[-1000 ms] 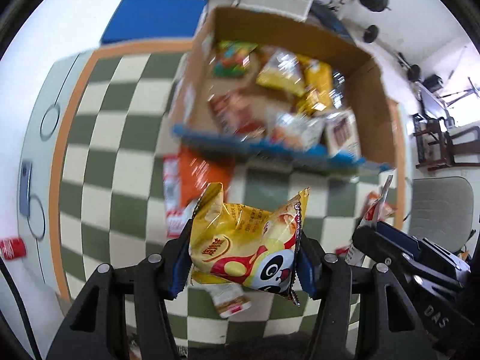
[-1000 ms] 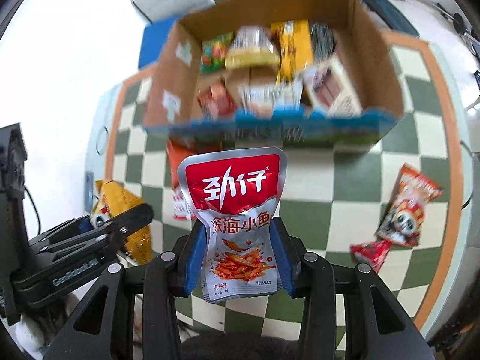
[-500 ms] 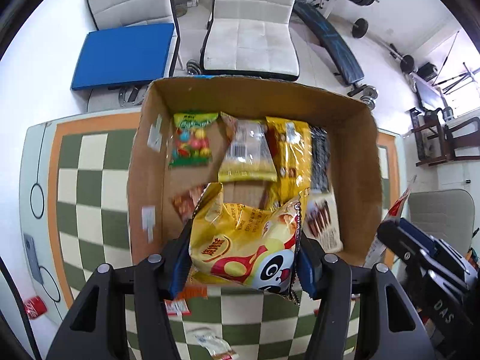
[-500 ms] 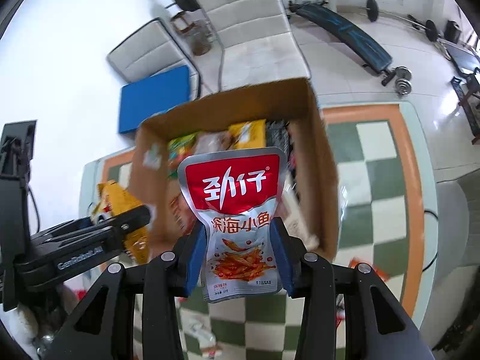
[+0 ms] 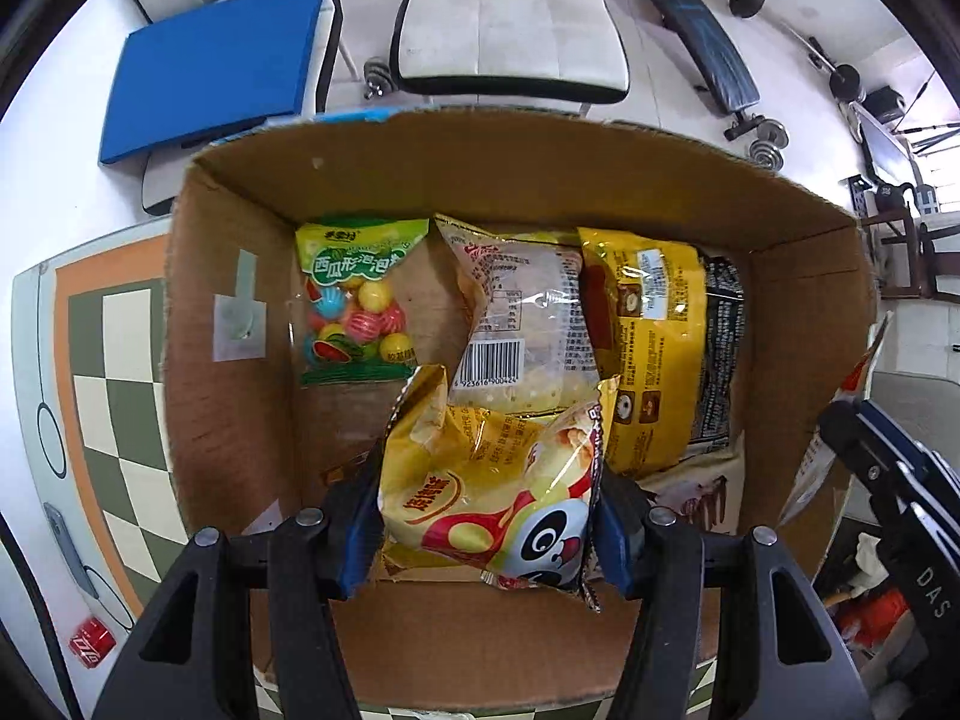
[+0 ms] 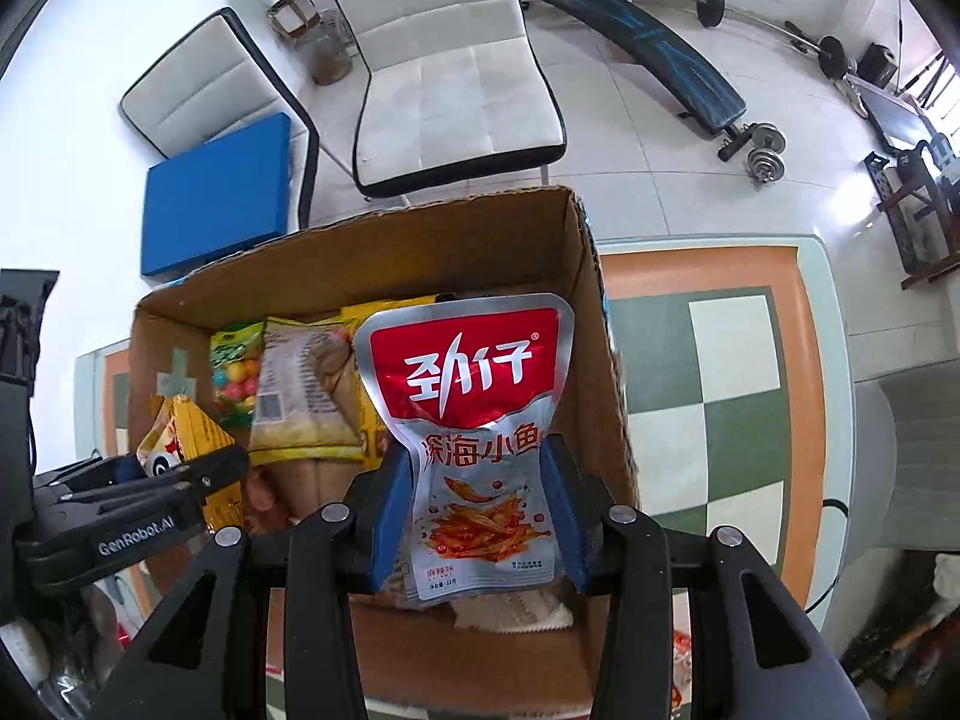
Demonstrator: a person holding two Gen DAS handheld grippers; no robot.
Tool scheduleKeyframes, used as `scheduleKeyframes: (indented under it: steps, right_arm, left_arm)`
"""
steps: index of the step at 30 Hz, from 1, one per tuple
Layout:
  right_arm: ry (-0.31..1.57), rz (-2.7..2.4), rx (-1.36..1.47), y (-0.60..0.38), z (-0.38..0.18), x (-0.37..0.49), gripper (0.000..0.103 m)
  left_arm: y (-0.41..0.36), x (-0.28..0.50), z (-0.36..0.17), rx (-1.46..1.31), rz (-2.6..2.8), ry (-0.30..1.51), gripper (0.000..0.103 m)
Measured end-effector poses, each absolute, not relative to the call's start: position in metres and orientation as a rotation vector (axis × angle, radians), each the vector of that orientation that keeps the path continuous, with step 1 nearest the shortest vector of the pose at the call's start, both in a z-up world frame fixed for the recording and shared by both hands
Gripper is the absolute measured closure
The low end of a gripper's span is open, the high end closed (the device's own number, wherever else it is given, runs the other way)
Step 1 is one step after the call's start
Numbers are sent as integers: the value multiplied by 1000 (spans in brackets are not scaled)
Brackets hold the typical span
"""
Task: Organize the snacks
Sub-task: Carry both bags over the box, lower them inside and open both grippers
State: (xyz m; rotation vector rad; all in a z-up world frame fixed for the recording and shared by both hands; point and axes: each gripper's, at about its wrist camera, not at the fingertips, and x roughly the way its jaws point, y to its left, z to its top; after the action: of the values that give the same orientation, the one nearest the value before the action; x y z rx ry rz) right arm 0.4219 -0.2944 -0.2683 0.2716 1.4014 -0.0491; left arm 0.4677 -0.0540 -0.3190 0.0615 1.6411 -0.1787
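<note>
— Over the cardboard box (image 5: 228,420), at six o'clock of the left view: left tongs (image 5: 487,513) partly open, clamped on the yellow panda bag (image 5: 492,480) by both side edges. Hanging above the contents, not yet laid down.

— And on the other side?

— Right tongs (image 6: 480,513) nearly closed, pinching the red fish pouch (image 6: 474,384) low on its sides. Held upright near the box's three o'clock wall, above the snacks, with checkered tabletop (image 6: 720,420) beyond.

— Best way to set both down?

— Probably one at a time, to keep the two tongs from bumping. Lower the panda bag toward the bare cardboard at nine o'clock of it, below the gumball bag (image 5: 354,300), rather than onto the barcode bag (image 5: 528,312) or the gold bag (image 5: 654,330) at twelve and one o'clock.

— Release height?

— Low, close to the box floor. Open only once the bag rests, then lift straight up. Likely to crackle and spring back, being puffy.

— And the pouch?

— Flat and stiff by the look of it. Slide down along the three o'clock wall and stand against it, or lay flat on top.
</note>
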Motion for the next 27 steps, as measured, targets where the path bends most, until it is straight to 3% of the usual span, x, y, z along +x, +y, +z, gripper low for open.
scheduleKeyframes:
  steps: [6,7,8,9,12,14,27]
  right_arm:
    - [1417,-74,256,-299,-279,431,50]
    - [1425,-74,257,-299,-281,432,49]
    - [1431,-80,264,-301,-282,433,44]
    - [1438,-87,265,-301,-284,434,37]
    - [1442,-80,261,-301,-284,436,17]
    - [1444,-89,251,-300,-283,435,11]
    - [1450,-48,247,-291,-273,420,10]
  left_arm:
    - [-52,473,-326,20,-174,1669,44]
    - [-51,474,-326,16,-168,1668,39]
    - [-50,477,-327,18,-163,1667,32]
    - [-49,478,-327,20,-154,1668,17]
    - [-47,479,-322,6,-151,1657,14]
    - [-46,479,-320,6,-148,1651,14]
    - [-39,462,-276,-12,-159,1538,14]
